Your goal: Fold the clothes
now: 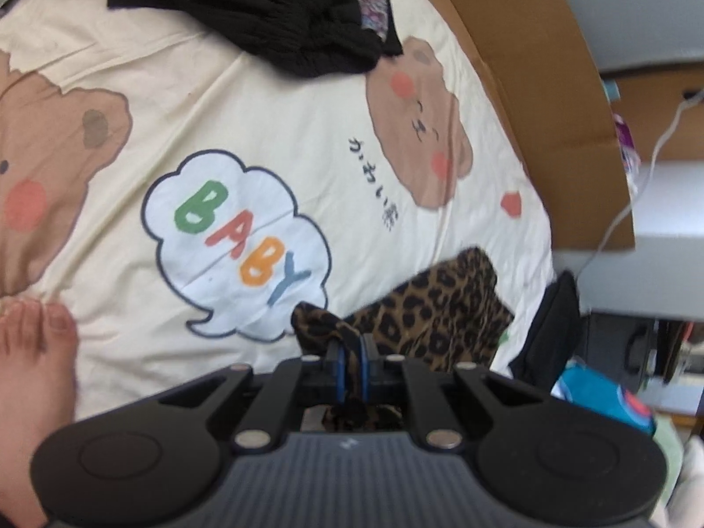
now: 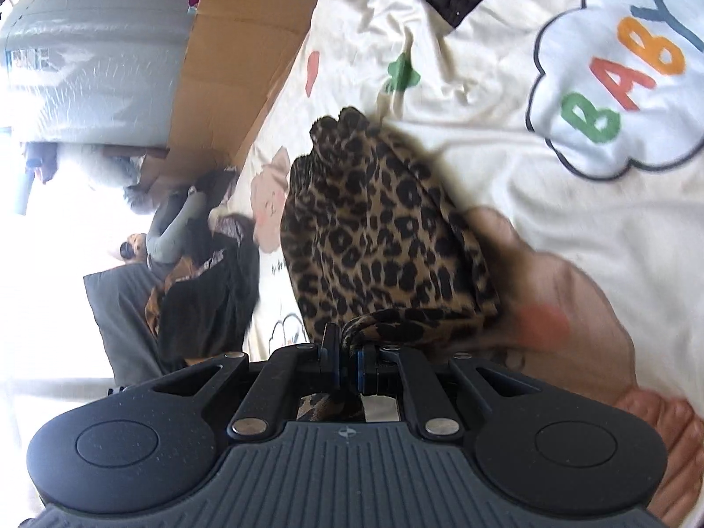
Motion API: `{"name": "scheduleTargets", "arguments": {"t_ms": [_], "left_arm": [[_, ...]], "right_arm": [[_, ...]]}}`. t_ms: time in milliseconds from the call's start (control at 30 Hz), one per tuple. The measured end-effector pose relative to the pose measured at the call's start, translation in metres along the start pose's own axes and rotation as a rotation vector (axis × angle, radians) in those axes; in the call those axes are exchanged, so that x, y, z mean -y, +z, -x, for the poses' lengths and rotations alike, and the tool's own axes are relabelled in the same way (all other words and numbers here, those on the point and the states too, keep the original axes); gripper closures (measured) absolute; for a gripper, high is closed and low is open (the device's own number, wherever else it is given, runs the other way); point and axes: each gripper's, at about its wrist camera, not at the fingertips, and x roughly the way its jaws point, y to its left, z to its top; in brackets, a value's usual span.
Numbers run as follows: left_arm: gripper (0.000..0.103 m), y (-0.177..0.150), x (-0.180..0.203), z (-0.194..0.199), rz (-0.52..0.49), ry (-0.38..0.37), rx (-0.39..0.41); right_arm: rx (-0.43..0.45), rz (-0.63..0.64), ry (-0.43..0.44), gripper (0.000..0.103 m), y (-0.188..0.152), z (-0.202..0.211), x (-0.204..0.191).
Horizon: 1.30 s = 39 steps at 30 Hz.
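Broadly: cream bed cover (image 1: pixel 185 101) with bear prints and a white "BABY" cloud print (image 1: pixel 237 246) spread across the bed, serving as the work surface. Along its far edge, a brown cardboard box flap (image 1: pixel 528 66); no contents visible in either view, so fill cannot be told. At the head of the cover, a heap of black clothing (image 1: pixel 246 9) with a patterned piece beside it, well apart from both claws; judged to be garments waiting their turn. Bare foot (image 1: pixel 31 374) resting on the cover at the left edge of the left wrist view. Next in size, the task item: leopard-print garment (image 2: pixel 378 229), bunched and lifted just above the cover, near the box side of the bed. Held at two points: left claw (image 1: pixel 352 352) closed narrow on one dark-edged corner, right claw (image 2: pixel 347 347) closed narrow on a rolled hem or strap. From each claw, cloth extending straight ahead and slightly to the right; long axis running forward, away from the fingers, in the right wrist view. Both claws touching the garment, neither nearer than the other. Judged step: spreading or laying flat before a fold. Requirement for the coming move: draw claws apart across the long axis, then lower onto the bare cover beside the cloud print. Risk: thin grip on the hem slipping under tension.
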Motion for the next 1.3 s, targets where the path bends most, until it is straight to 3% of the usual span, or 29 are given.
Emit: {"name": "scheduleTargets", "arguments": {"t_ms": [333, 567, 900, 1000, 1067, 1133, 1200, 1300], "left_arm": [[0.096, 0.030, 0.012, -0.039, 0.028, 0.006, 0.015], [0.096, 0.054, 0.027, -0.050, 0.026, -0.057, 0.027], [0.096, 0.073, 0.017, -0.105, -0.004, -0.005, -0.005], [0.096, 0.079, 0.012, -0.118, -0.005, -0.030, -0.008], [0.093, 0.082, 0.013, -0.124, -0.013, -0.083, -0.016], [0.073, 0.085, 0.016, -0.129, -0.031, -0.109, -0.027], [0.060, 0.084, 0.018, -0.135, -0.065, -0.121, -0.043], [0.060, 0.082, 0.019, -0.143, -0.090, -0.115, -0.066]], "right_arm": [[0.018, -0.009, -0.021, 0.098, 0.031, -0.021, 0.007], [0.063, 0.002, 0.022, 0.097, 0.052, -0.025, 0.005], [0.127, -0.048, 0.061, 0.097, 0.066, -0.047, 0.035], [0.150, -0.072, 0.087, 0.093, 0.067, -0.051, 0.046], [0.165, -0.105, 0.106, 0.084, 0.064, -0.052, 0.053], [0.171, -0.110, 0.137, 0.057, 0.060, -0.049, 0.053], [0.146, -0.087, 0.136, 0.051, 0.059, -0.050, 0.049], [0.119, -0.063, 0.119, 0.047, 0.060, -0.052, 0.044]]}}
